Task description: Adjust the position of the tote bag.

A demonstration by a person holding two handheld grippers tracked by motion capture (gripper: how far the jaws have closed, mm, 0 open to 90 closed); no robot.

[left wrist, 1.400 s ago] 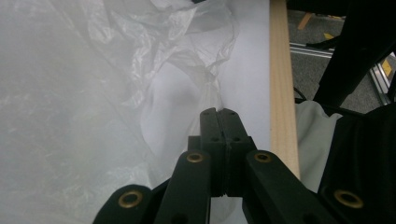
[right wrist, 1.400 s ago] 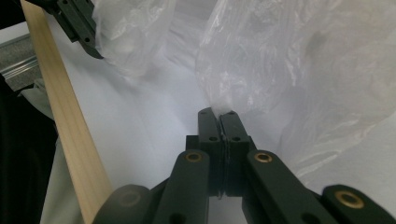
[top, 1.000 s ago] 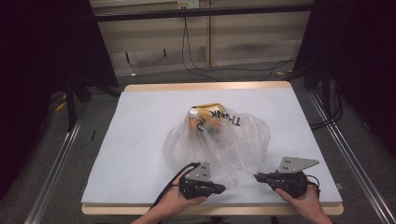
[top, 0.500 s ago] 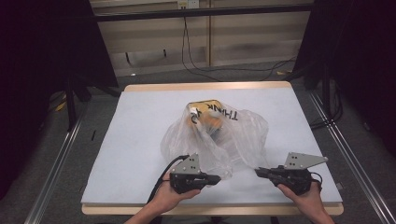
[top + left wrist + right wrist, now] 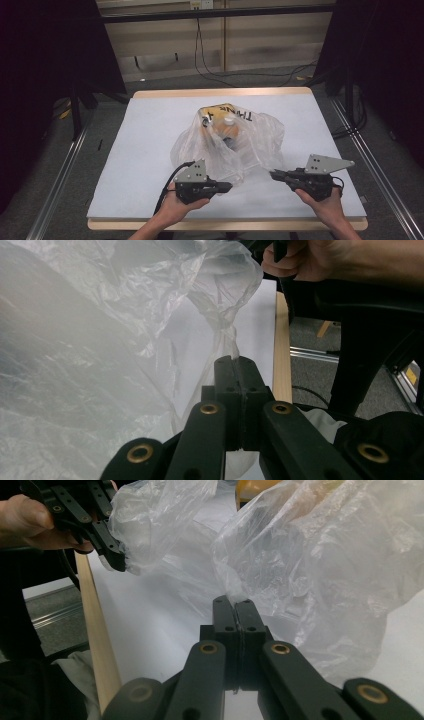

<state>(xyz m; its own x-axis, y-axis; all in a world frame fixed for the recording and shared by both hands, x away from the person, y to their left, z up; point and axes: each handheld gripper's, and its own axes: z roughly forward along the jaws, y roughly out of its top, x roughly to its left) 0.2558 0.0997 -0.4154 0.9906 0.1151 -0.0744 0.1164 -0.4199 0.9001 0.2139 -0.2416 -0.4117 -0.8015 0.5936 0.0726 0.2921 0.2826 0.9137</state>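
Both grippers have lifted since a second ago, raising the near edge of the plastic bag (image 5: pixel 235 145) off the table (image 5: pixel 140 150). Left gripper (image 5: pixel 227 186) and right gripper (image 5: pixel 274 174) each pinch a fold of film, jaws clamped tight, apparently to spread the bag's mouth. An orange packet (image 5: pixel 220 117) and small bottle (image 5: pixel 229 121) sit inside mid-table; loose film crowds between the grippers.

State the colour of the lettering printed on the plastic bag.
Black, on the plastic bag; clearest in the high view.

left claw (image 5: pixel 226 187) clamped, right claw (image 5: pixel 276 175) clamped
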